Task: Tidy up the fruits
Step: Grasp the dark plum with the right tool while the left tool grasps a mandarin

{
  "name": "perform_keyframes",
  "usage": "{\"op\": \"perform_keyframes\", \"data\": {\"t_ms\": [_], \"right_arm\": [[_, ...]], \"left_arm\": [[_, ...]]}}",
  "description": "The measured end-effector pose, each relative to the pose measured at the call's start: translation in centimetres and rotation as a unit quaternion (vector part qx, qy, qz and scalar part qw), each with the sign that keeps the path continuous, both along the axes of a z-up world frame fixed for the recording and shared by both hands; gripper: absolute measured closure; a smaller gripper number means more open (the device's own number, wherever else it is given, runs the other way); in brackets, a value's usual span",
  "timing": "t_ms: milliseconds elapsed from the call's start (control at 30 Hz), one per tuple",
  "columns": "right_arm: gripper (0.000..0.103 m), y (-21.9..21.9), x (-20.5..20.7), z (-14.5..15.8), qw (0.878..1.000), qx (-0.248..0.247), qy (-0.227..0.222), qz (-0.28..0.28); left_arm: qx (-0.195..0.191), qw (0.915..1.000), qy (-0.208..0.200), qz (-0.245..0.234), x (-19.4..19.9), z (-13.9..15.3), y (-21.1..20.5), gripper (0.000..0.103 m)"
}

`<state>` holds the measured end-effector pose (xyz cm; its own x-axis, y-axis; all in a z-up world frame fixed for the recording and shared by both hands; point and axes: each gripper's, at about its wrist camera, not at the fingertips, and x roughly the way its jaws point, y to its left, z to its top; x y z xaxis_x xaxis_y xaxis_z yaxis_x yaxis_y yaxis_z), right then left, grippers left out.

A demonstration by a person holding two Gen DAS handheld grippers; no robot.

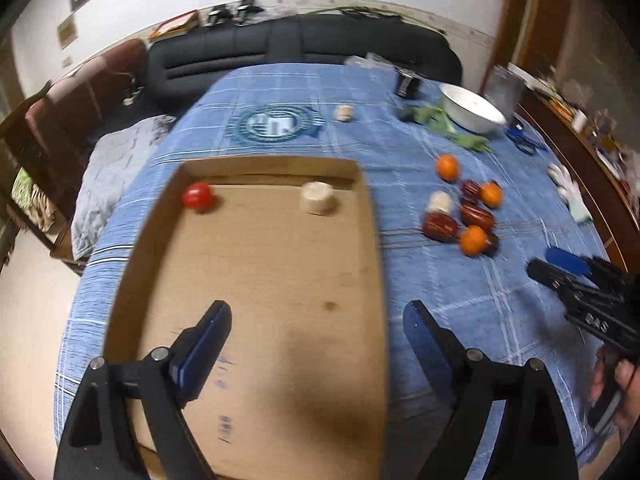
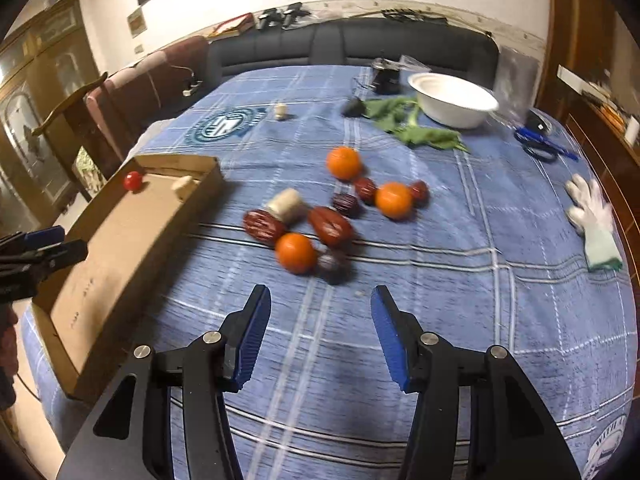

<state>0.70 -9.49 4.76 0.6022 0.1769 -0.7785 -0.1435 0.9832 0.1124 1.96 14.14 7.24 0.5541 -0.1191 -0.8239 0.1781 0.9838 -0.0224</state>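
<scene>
Left gripper held level, jaws spread wide, gripping nothing. Right gripper likewise, jaws parted and bare. Bare hand glimpsed clutching the right gripper's handle.

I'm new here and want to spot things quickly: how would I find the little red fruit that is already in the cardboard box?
Start at the shallow cardboard tray lying on the blue checked tablecloth. Look along its far wall: in the far left corner sits the small red fruit. Its only neighbour in the tray is a pale, cream-coloured chunk towards the far right corner, so the round, shiny red one stands out.
</scene>
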Motion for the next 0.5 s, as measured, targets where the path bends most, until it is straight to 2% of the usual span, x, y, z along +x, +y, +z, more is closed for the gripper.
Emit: {"op": "perform_keyframes", "data": {"t_ms": [233,500], "right_arm": [[0.052,-1.3,1.1,-1.6,0.999,0.023,0.015,0.029],[0.054,-0.9,4.3,-3.7,0.997,0.017,0.024,0.072]], "left_arm": [[0.023,0.9991,0.020,-0.027,-1.8,-0.6,-3.2,0.014],[0.039,0.9987,0.029,-0.013,-2.7,-0.7,-3.7,0.014]]}}
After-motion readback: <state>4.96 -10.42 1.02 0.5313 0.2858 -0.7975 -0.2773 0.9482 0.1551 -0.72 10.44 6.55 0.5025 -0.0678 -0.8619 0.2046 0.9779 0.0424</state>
